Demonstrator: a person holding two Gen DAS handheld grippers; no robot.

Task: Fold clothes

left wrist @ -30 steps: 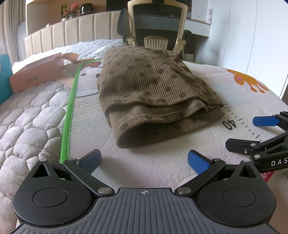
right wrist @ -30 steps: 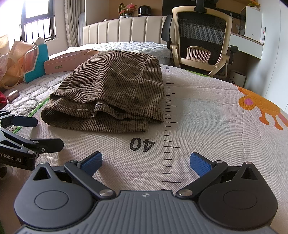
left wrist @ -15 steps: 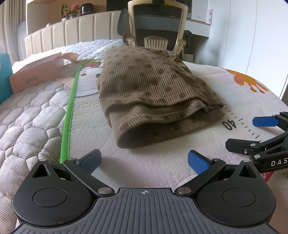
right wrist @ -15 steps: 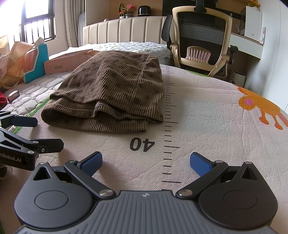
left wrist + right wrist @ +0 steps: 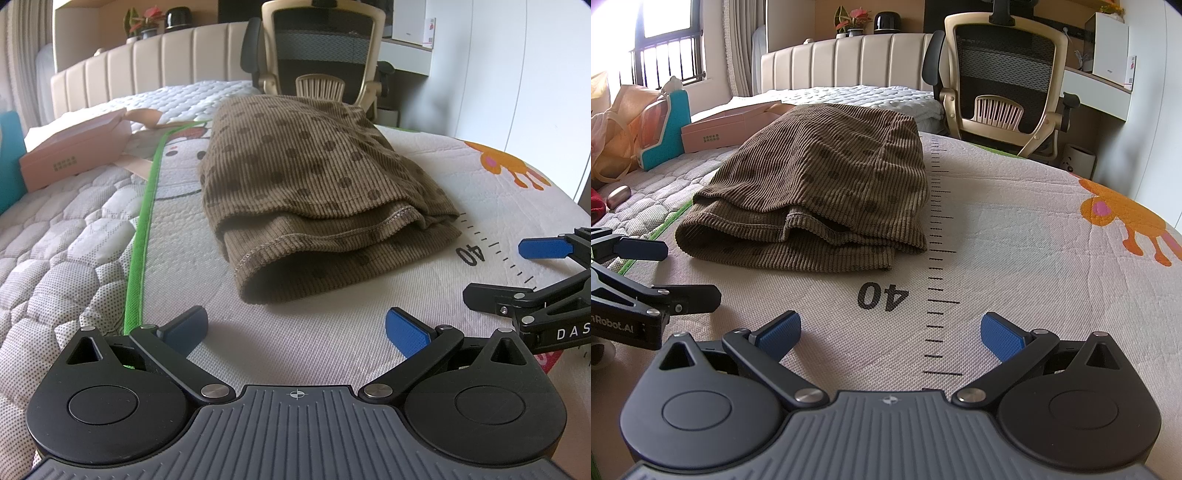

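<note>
The play mat (image 5: 1015, 236) is showing "40" beside its printed ruler. The right gripper (image 5: 532, 273) is reading "DAS", cut off by the frame; the left gripper (image 5: 646, 269) is reading "nRobot.AI".

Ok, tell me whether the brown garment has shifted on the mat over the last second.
No. The brown garment sits with its near right corner just left of the printed ruler line and behind the 40 mark, exactly as it did earlier.
</note>
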